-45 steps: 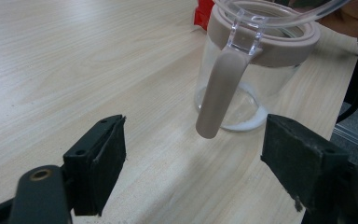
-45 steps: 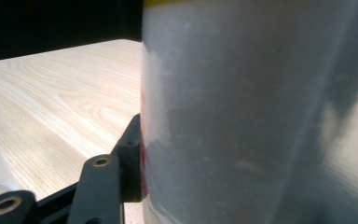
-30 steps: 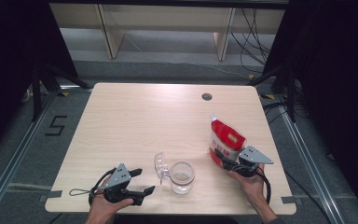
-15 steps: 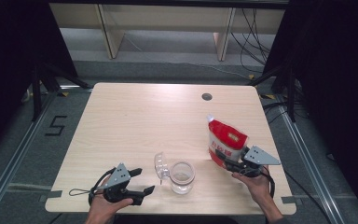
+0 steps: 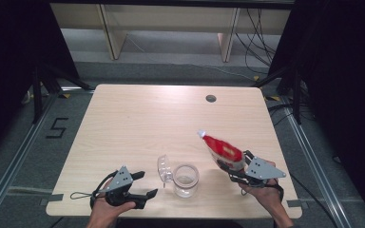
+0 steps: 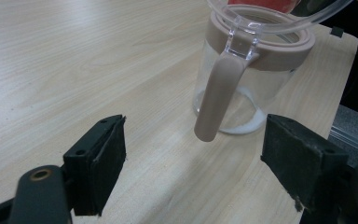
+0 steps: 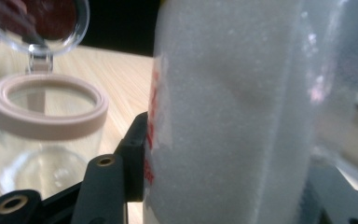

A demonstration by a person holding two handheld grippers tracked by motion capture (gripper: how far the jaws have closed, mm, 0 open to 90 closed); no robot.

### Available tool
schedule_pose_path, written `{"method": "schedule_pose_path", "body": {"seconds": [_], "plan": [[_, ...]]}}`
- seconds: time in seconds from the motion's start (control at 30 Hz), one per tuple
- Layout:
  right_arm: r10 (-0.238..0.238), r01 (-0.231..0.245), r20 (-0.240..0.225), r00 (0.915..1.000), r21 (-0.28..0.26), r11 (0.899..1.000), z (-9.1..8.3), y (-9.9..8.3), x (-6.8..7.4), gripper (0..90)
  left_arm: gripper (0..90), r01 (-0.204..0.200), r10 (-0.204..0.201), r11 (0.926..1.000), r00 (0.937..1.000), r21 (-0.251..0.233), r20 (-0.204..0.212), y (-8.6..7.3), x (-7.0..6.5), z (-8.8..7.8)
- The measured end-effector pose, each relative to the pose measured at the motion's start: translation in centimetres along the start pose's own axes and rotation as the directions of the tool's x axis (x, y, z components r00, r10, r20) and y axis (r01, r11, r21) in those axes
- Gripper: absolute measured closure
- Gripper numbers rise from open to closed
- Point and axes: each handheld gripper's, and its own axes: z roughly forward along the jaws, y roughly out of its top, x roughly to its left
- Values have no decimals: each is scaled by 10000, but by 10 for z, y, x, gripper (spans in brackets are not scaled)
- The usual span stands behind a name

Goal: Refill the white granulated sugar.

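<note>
big pale table (image 5: 138, 123), and near its front edge the clear jar (image 5: 186, 179) stands with its lid flipped back. off its right, toward the front right corner, the red-and-white bag (image 5: 223, 151) tilts in the right gripper (image 5: 233, 167), jaws half closed on its body. left gripper (image 5: 145, 184) gapes empty beside the jar. risk: nobody steadies the jar, so a nudge or loose pour could scatter grains.

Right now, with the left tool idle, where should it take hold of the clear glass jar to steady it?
Grip the clear glass jar around its bare round wall, below the beige rim ring, coming in level from its left. The hinged clear lid and beige clasp stand on that side, so probably straddle the clasp. The left tool already faces it, jaws wide.
</note>
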Motion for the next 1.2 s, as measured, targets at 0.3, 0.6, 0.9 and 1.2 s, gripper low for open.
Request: {"method": "schedule_pose_path", "body": {"seconds": [0.3,0.6,0.9,1.2], "plan": [[-1102,1109,-184,9937,434,9929,-12,8,13,496,211,-225,225,9997,9997,19,11,1,1,0],[-2264,2289,-391,9732,774,9704,-24,12,22,497,211,-171,171,9999,9999,9,5,0,1,0],[-3642,3671,-465,9302,1378,9199,-28,13,27,499,211,-188,188,9998,9998,8,5,0,1,1],[-4680,4755,-853,8796,1867,8597,-26,15,35,500,211,-194,194,9998,9998,-29,14,0,2,1]]}}
